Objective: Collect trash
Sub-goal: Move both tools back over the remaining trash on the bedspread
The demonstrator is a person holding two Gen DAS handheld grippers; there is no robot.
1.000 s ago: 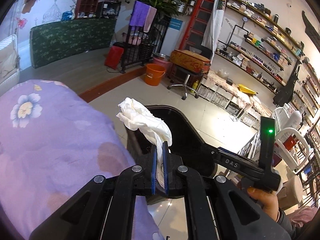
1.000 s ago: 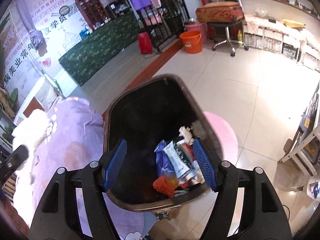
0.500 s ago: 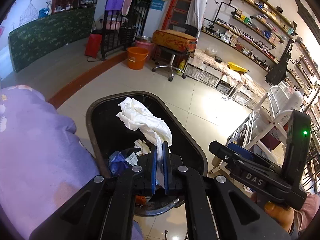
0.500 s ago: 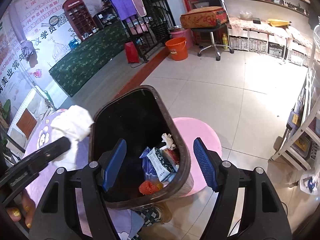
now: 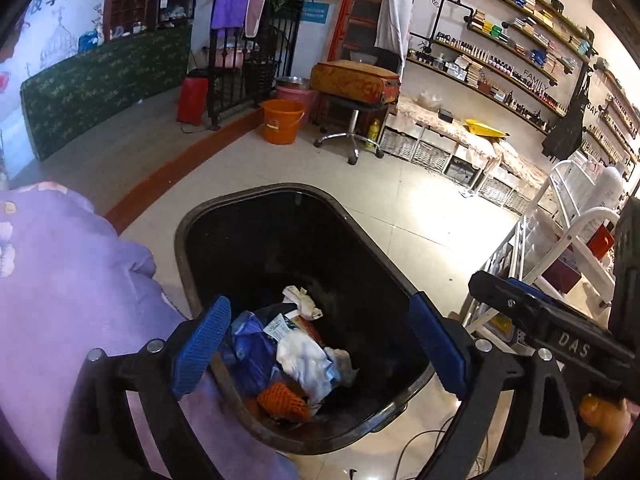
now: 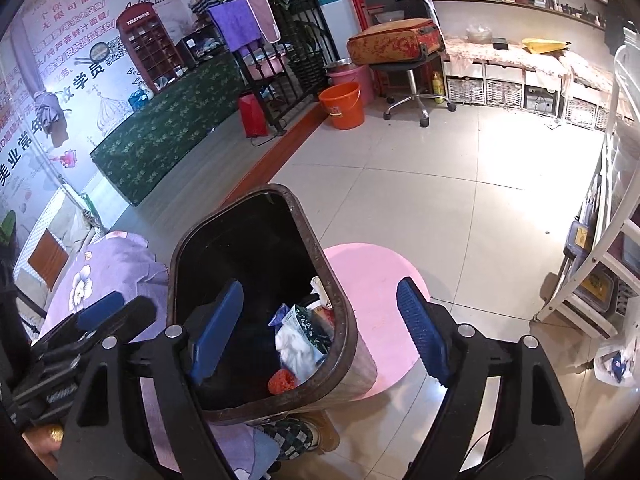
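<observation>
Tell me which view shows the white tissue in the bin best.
Left wrist: the white tissue lies in plain sight on the pile inside the bin. In the right wrist view, the bin's near wall hides part of the tissue.

We see a bin (image 5: pixel 200 216) of dark plastic, glossy inside with a scuffed brown rim, holding crumpled white tissue (image 5: pixel 308 364), a shiny blue wrapper (image 5: pixel 250 344) and an orange knitted mesh (image 5: pixel 282 398). At its nine o'clock lies soft lilac cloth (image 5: pixel 68 320). The floor (image 5: pixel 400 208) is polished, reflective tile.
</observation>
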